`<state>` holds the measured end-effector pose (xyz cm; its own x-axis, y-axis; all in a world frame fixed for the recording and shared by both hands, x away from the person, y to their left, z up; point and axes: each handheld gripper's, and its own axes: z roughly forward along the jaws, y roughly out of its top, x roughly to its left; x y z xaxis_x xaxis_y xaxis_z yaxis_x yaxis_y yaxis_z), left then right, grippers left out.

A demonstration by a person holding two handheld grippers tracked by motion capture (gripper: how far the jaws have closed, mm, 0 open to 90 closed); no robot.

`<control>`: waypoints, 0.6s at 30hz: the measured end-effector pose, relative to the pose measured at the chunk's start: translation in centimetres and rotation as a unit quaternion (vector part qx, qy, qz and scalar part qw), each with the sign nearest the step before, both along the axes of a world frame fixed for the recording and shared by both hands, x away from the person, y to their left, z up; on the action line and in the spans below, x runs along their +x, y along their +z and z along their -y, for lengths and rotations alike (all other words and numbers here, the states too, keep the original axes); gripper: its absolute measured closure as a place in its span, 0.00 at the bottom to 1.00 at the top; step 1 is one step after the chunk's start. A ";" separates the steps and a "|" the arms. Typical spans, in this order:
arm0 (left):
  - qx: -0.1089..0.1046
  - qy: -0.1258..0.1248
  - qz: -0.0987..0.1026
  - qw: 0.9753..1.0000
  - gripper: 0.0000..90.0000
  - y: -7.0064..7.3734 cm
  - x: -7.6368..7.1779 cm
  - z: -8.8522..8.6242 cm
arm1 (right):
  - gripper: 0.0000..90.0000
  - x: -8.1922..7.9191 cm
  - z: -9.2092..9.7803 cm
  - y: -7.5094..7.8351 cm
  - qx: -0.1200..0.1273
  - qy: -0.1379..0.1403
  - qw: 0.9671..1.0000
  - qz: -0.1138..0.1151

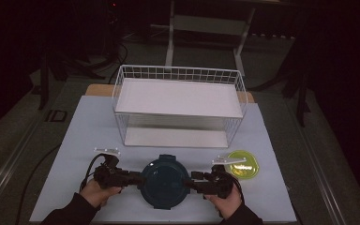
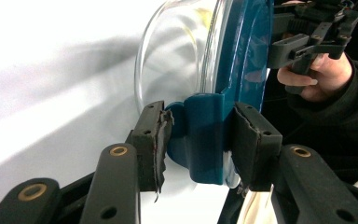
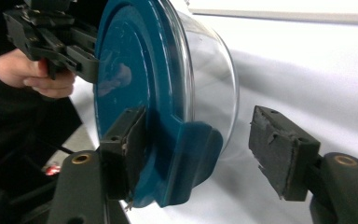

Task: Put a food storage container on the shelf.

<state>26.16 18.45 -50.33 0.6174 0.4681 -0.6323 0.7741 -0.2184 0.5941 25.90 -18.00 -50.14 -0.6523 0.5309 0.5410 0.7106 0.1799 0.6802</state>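
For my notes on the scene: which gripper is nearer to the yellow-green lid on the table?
The right gripper. It is at the teal-lidded bowl's right side, just left of the yellow-green lid; the left gripper is on the bowl's far side.

Dark lab: covered table (image 1: 89,140), floor cables (image 1: 117,51).

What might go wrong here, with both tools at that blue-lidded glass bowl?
The left tool pinches a side latch of the blue lid, while the right tool stands open around the opposite latch. Pulling now might tilt or drag the glass bowl from one side. The yellow lid lies close beside the right hand and might get knocked.
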 end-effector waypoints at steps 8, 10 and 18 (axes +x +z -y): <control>-0.006 -0.001 -0.002 1.000 0.64 -0.3 -0.2 -0.3 | 0.54 -0.1 0.2 -0.5 0.011 0.010 0.999 -0.030; -0.007 0.001 -0.001 1.000 0.64 -0.4 -0.2 -0.3 | 0.56 -0.1 0.2 -0.5 0.013 0.012 0.999 -0.031; -0.019 0.014 -0.006 1.000 0.63 -0.9 -0.7 -0.5 | 0.62 -0.1 0.2 -1.1 0.037 0.025 0.998 -0.038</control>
